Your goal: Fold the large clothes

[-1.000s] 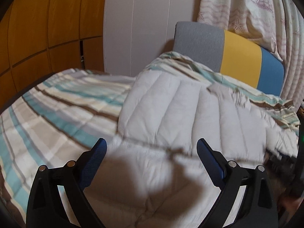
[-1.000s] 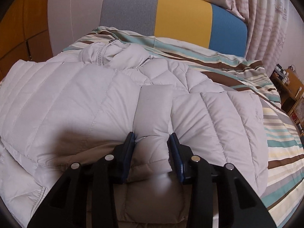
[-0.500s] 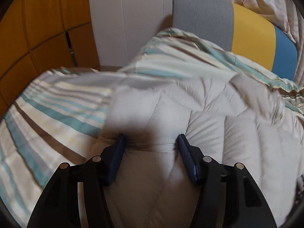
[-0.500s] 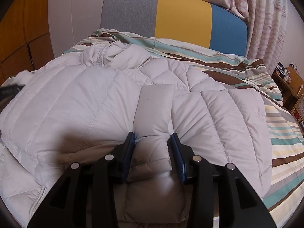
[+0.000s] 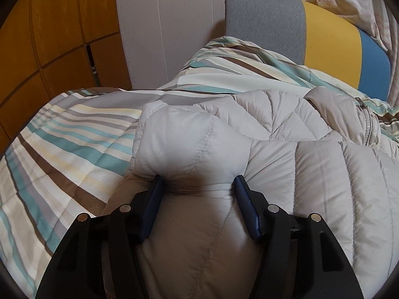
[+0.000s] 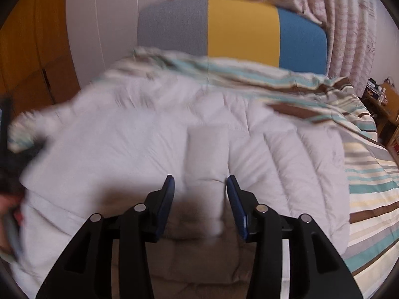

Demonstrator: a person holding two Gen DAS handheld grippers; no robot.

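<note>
Striped bedspread (image 5: 74, 149), puffer jacket (image 5: 311, 174) bunched between pinching left gripper (image 5: 198, 183) fingers, right gripper (image 6: 199, 182) fingers opening, jacket between.

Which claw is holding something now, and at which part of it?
The left claw pinches the puffy jacket at a bunched fold near its left edge. The right claw has just been opening; its hold cannot be told.

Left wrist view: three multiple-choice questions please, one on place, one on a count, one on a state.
1. Where does the jacket lie? A on the floor; B on the striped bedcover; C on a hanger.
2. How many colours has the headboard? A one; B three; C five.
3. The left gripper is: A open, clear of cloth; B holding a hanger; C shut on the jacket.
Key: B, stripes show around it; B, grey, yellow and blue panels; C, its jaws have just closed and the pads dent a fold.
</note>
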